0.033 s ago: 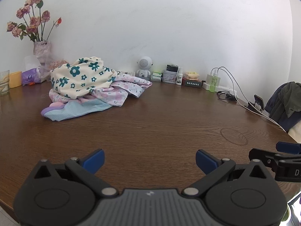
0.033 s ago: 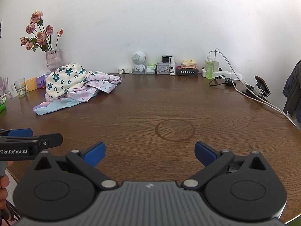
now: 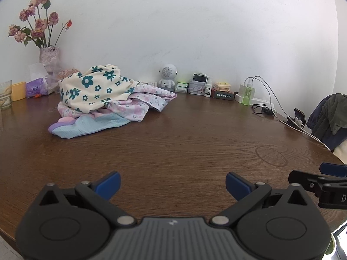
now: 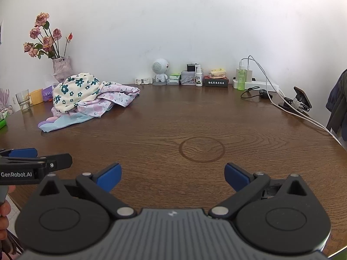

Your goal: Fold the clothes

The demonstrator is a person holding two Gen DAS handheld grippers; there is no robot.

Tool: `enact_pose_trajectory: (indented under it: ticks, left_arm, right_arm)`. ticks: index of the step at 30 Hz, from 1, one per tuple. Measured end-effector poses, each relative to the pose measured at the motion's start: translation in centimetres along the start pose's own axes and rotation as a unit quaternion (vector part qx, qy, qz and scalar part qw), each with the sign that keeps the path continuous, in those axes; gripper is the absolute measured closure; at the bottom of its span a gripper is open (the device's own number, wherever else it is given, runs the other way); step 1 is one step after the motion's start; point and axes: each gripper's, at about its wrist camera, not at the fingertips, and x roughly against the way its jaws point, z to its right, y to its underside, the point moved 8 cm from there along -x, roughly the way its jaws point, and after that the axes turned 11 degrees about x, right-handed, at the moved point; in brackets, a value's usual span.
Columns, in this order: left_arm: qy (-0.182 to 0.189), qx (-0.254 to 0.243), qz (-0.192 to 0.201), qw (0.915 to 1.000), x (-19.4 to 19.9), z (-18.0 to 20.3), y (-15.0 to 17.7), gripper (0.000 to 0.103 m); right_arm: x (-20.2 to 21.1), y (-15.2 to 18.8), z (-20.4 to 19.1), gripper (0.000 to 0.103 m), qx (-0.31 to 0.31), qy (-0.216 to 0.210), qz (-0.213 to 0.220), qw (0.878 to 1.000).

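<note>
A heap of clothes point(image 3: 102, 99) lies at the far left of the brown table: a cream top with teal flowers on a pink floral piece, with a light blue piece at the bottom. The heap also shows in the right wrist view point(image 4: 86, 97). My left gripper point(image 3: 172, 184) is open and empty, low over the table's near edge, well short of the heap. My right gripper point(image 4: 172, 176) is open and empty, beside the left one. The right gripper's tip shows at the right in the left wrist view point(image 3: 321, 179).
The wooden table point(image 3: 184, 140) has a vase of flowers point(image 3: 48, 56), a glass point(image 3: 5, 95) and a yellow cup point(image 3: 18, 91) at the back left. Small boxes, a white robot figure point(image 3: 167, 75), a power strip with cables point(image 3: 256, 99) and a phone stand point(image 4: 300, 99) line the back and right. Dark clothes hang on a chair point(image 3: 329, 119).
</note>
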Motion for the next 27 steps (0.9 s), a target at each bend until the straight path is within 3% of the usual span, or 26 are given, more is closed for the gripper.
enact_pose_trajectory:
  ticks: [4,8,27]
  left_arm:
    - [0.015,0.01,-0.005,0.9998,-0.4,-1.1,-0.1,0.0]
    - [0.003,-0.008,0.006,0.9999,-0.1,-0.5,0.2,0.0]
    - [-0.003,-0.002,0.007,1.0,0.2,-0.4,0.1,0.0]
  right_arm:
    - [0.0,-0.3,0.3,0.0,0.003,0.002,-0.001,1.0]
    - [-0.1,0.0,0.0,0.0,0.004,0.006,-0.001,1.0]
    - [0.2,0.1,0.1,0.0,-0.01,-0.003,-0.002,1.0]
